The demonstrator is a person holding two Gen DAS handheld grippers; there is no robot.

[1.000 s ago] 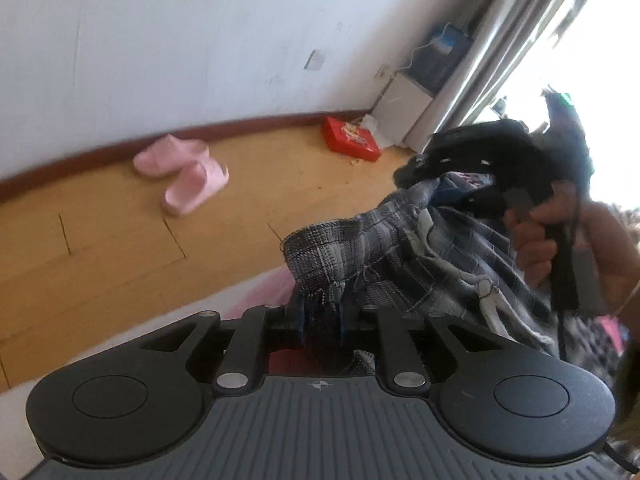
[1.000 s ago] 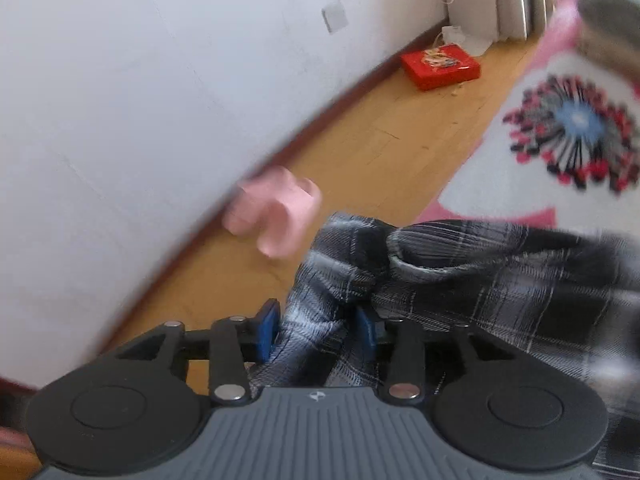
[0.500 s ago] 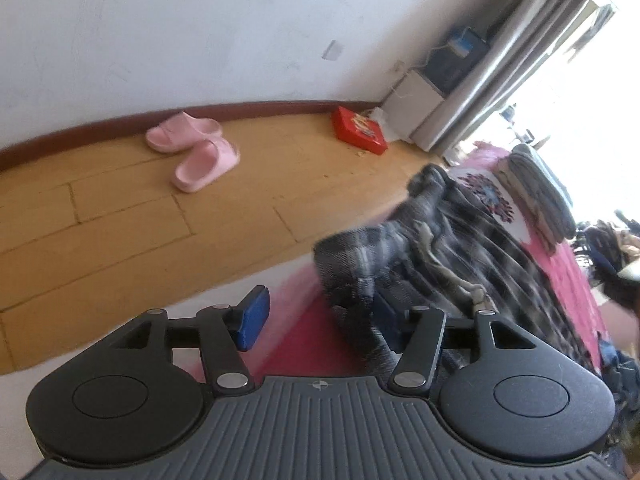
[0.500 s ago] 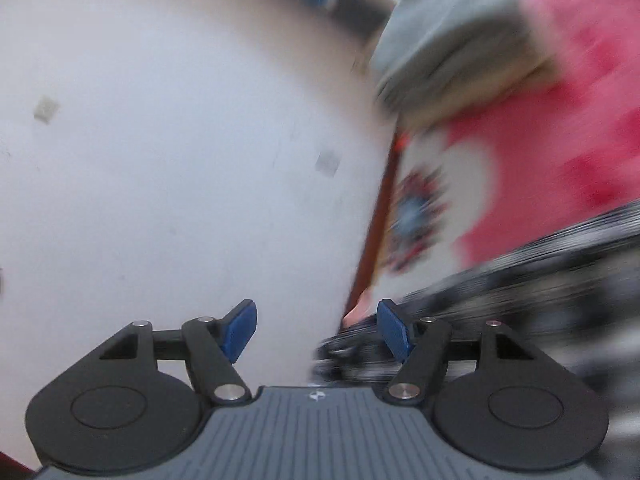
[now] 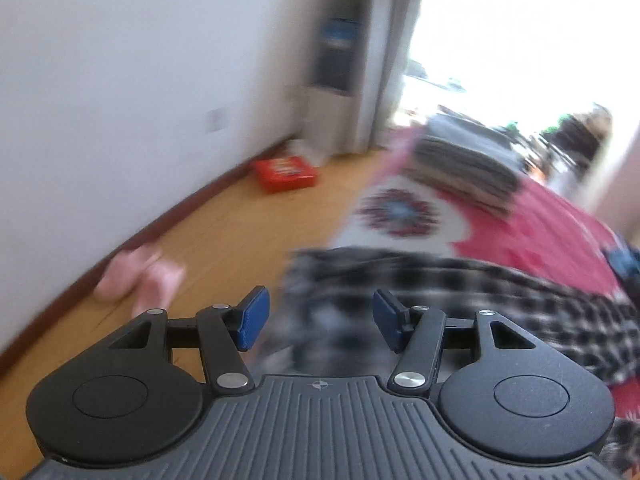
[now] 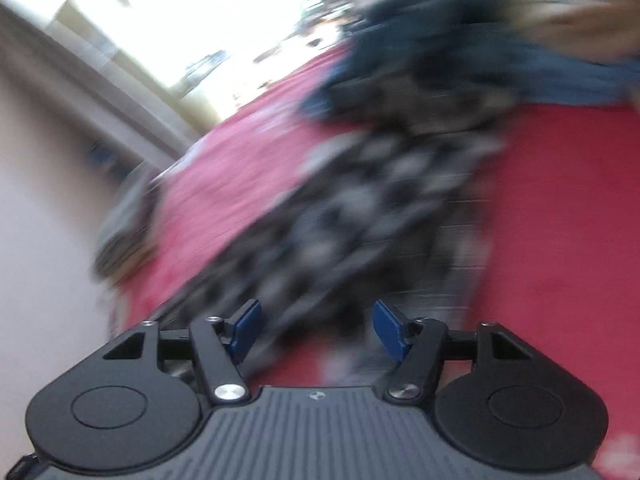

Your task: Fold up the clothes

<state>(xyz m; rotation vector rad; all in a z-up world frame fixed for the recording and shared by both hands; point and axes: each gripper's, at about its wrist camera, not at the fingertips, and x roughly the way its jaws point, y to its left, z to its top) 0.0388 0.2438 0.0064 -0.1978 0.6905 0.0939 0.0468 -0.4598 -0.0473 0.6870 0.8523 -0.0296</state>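
Note:
A black-and-white plaid garment lies spread across the red bed cover, blurred by motion. My left gripper hovers over its near left edge, and its blue pads stand apart with no cloth between them. In the right wrist view the same plaid garment runs away from my right gripper. Those jaws are closing, but both pads are bare and the cloth lies beneath the gap rather than in it.
A stack of folded grey clothes sits at the far end of the bed. A heap of dark blue clothes lies beyond the plaid garment. Pink slippers and a red box rest on the wooden floor by the white wall.
Both grippers let go of the plaid garment, which dropped onto the bed. The left gripper rose and turned toward the window. The right one swung fast across the bed toward the clothes heap.

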